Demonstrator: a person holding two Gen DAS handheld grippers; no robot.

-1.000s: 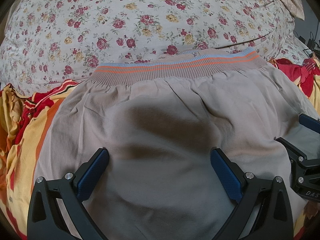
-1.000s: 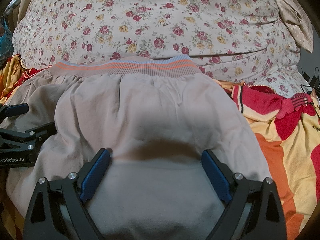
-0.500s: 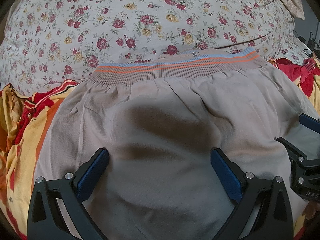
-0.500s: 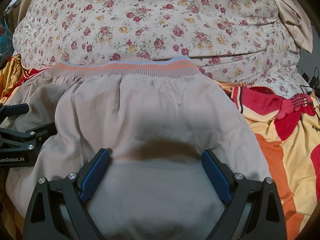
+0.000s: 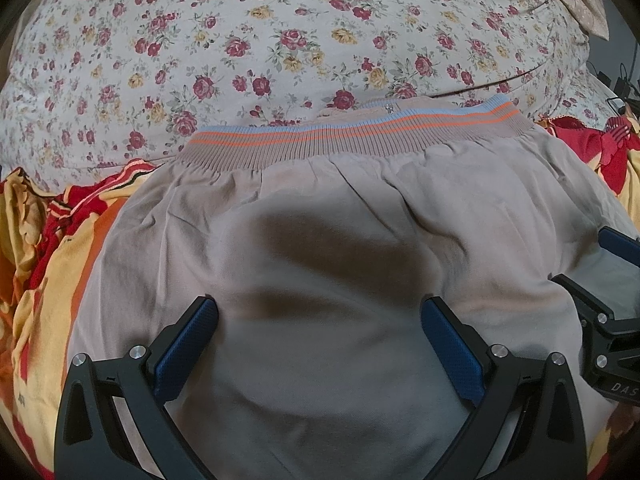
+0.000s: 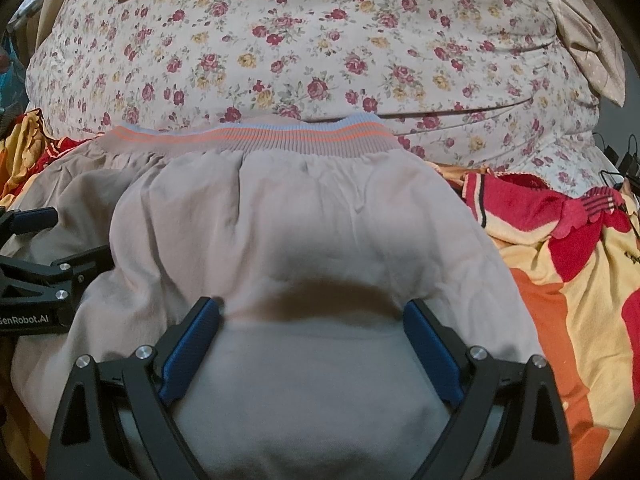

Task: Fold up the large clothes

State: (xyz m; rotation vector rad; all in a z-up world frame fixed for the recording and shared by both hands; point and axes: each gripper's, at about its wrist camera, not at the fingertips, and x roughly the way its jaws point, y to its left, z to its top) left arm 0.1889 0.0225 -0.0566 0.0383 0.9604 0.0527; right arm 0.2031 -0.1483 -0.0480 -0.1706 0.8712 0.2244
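Left gripper [image 5: 319, 322] sits with its blue pads spread wide over the taupe garment [image 5: 320, 240], gripping nothing; across the last second it has not moved, and neither has the cloth. From the left wrist view, the red and yellow blanket [image 5: 44, 280] shows at nine o'clock, the garment fills the centre, and its striped waistband [image 5: 352, 136] lies at twelve o'clock against the floral quilt [image 5: 280, 32]. The right gripper [image 6: 312, 320] is at three o'clock, just beside, equally wide and empty, poised above the same cloth. With nothing shifted, the fold looks paused: I judge the next pinch not yet begun, likely at the near edge.
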